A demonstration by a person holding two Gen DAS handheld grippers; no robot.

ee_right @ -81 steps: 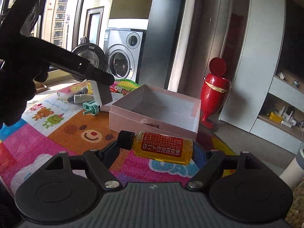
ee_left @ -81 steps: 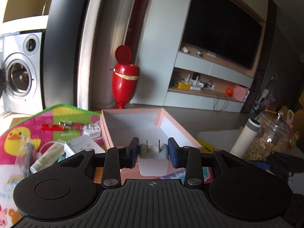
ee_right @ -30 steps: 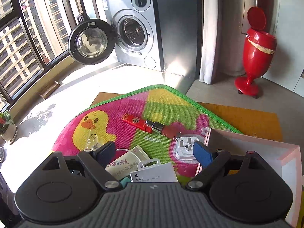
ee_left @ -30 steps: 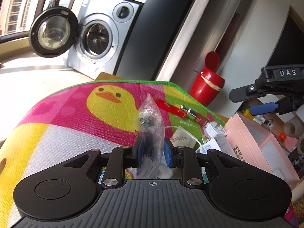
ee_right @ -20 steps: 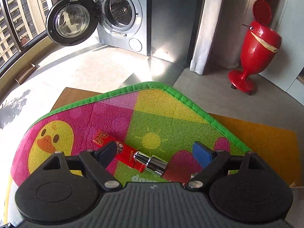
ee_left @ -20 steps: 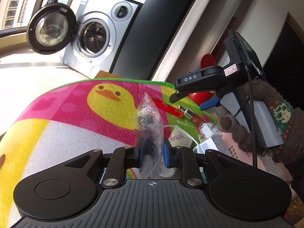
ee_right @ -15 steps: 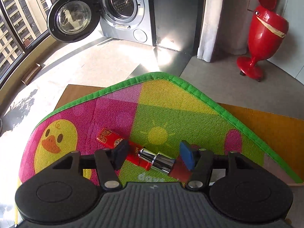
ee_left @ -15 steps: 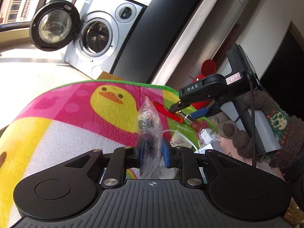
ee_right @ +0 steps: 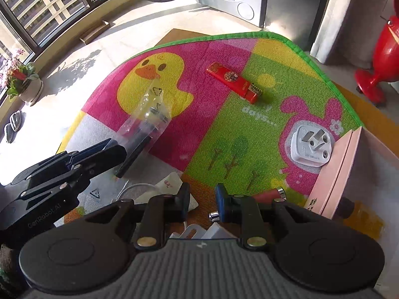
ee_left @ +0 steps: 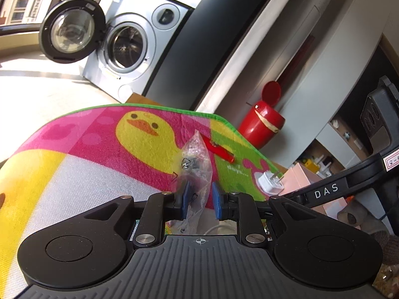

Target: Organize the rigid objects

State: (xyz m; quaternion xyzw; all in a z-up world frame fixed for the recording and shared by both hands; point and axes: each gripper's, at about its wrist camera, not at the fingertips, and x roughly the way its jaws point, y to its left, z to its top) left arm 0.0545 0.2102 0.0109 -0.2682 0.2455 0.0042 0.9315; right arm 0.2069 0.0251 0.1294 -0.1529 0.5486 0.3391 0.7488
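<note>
Your left tool [ee_left: 199, 200] grips a clear plastic bag [ee_left: 195, 164] of small parts above the cartoon play mat [ee_right: 224, 134]. Your right tool [ee_right: 200, 203] is nearly closed, pinching a lipstick tube [ee_right: 268, 195] near the pink box [ee_right: 336, 172]. On the mat: red lighter [ee_right: 235, 82], white plug [ee_right: 311, 147]. Far side: washing machine [ee_left: 124, 47], red bin [ee_left: 261, 122].

My left claw [ee_left: 199, 200] is matte black with blue pads [ee_left: 185, 199], silver screws at the linkage pivots and a ribbed deck flanked by two round discs. My right claw [ee_right: 200, 203] matches it. White "DAS" lettering runs along its arm, and my glove is brown knit.
</note>
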